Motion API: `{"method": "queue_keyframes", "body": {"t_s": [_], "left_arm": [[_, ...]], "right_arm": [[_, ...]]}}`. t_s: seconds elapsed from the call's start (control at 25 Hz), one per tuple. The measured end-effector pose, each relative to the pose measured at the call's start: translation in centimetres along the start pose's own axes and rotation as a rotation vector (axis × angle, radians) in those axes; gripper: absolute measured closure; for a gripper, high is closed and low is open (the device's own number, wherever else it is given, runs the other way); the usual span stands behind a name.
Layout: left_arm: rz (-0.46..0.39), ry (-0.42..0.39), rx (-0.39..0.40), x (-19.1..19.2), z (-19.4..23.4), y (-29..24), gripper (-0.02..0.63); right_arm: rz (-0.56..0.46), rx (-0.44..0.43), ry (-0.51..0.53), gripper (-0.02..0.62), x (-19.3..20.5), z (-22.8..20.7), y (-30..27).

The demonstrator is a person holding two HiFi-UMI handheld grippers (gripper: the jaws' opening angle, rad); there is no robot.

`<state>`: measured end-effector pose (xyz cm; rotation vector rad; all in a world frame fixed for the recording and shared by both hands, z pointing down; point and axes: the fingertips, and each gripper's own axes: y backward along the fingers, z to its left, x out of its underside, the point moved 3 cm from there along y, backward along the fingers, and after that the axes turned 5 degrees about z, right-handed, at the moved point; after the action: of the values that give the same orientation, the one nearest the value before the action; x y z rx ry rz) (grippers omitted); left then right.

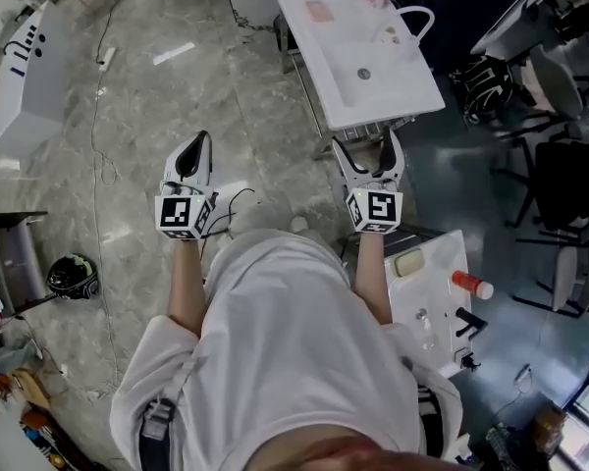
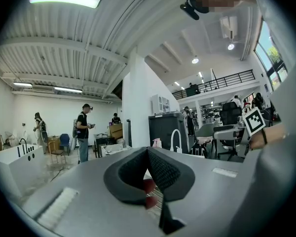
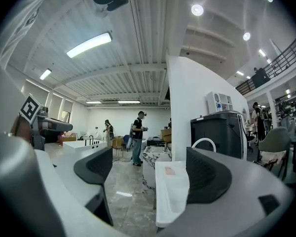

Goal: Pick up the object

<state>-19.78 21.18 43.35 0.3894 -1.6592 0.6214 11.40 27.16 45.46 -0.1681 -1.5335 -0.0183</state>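
A white sink unit (image 1: 358,57) stands on the floor just ahead of me, with a flat pink object (image 1: 320,11) on its far left corner and an arched white tap (image 1: 418,18) at its right. My right gripper (image 1: 370,145) hangs level at the sink's near edge, open and empty. In the right gripper view the sink top (image 3: 171,191) and the pink object (image 3: 170,171) lie between the spread jaws of the right gripper (image 3: 150,171), well beyond them. My left gripper (image 1: 197,140) is held over bare floor left of the sink. The left gripper (image 2: 148,153) is shut with nothing in it.
A second white sink (image 1: 427,292) with a red bottle (image 1: 471,285) stands at my right. A black helmet (image 1: 73,276) lies by a shelf on the left, and cables run over the floor. Black chairs (image 1: 560,175) crowd the right. People (image 3: 137,137) stand farther off.
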Motion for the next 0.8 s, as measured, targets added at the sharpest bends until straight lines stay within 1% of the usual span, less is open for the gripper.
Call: {"method": "queue_keyframes", "body": {"t_s": [0.16,0.32,0.44,0.56,0.8], "left_arm": [[0.011,0.008,-0.02,0.4,0.9,-1.5,0.609],[0.006,0.023,-0.014,1.2,2.4,-5.5,0.609],[-0.006,0.036,-0.001,1.4,4.4,-10.1,0.609],[-0.022,0.04,0.018,0.6,7.2,-15.5,0.609],[-0.035,0.037,0.074,-1.4,14.8,-25.6,0.609]], "right_arm": [[0.029,-0.023,-0.006,0.127,1.0,0.0,-1.9],[0.054,-0.033,0.002,0.129,1.8,-0.3,-5.5],[0.064,-0.025,-0.017,0.133,2.2,-1.1,-9.6],[0.078,-0.016,-0.039,0.135,2.0,-2.2,-14.6],[0.126,0.038,-0.044,0.141,1.2,-3.6,-24.7]]}}
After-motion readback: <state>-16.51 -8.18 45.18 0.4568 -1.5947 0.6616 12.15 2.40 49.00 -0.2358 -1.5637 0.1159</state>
